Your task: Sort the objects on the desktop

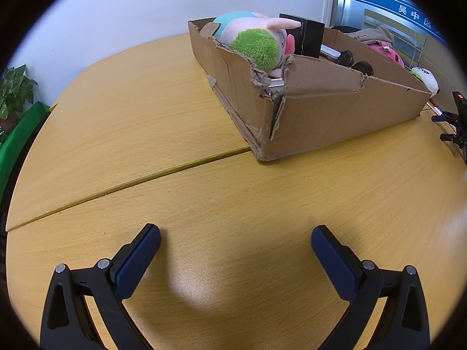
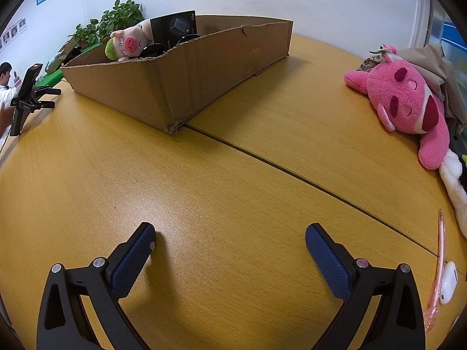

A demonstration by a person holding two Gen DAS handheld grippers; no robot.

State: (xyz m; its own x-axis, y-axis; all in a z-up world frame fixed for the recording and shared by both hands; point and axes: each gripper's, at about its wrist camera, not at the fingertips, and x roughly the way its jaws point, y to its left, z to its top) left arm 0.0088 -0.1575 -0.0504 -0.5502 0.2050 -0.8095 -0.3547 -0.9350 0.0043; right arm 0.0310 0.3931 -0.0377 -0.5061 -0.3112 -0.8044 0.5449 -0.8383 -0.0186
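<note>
A torn cardboard box (image 1: pixel 335 116) (image 2: pixel 163 87) stands on the wooden table. Inside it lie a pig plush with a green tuft (image 1: pixel 256 43) (image 2: pixel 128 43), a black carton (image 1: pixel 306 36) (image 2: pixel 176 27) and dark round items (image 1: pixel 353 61). My left gripper (image 1: pixel 235 237) hangs open over bare table, well short of the box, with nothing between its blue pads. My right gripper (image 2: pixel 230 236) is open too, above bare wood. A pink bear plush (image 2: pixel 408 108) lies at the right in the right wrist view. A pink pen (image 2: pixel 437 265) and a white earbud case (image 2: pixel 448 283) lie at the lower right.
A seam (image 2: pixel 292 172) runs across the tabletop. A beige cloth (image 2: pixel 437 67) sits behind the pink plush, and a white plush (image 2: pixel 455 186) below it. A phone on a black stand (image 2: pixel 26 93) is at the left edge, with a person behind. Potted plants (image 2: pixel 116 20) stand by the wall.
</note>
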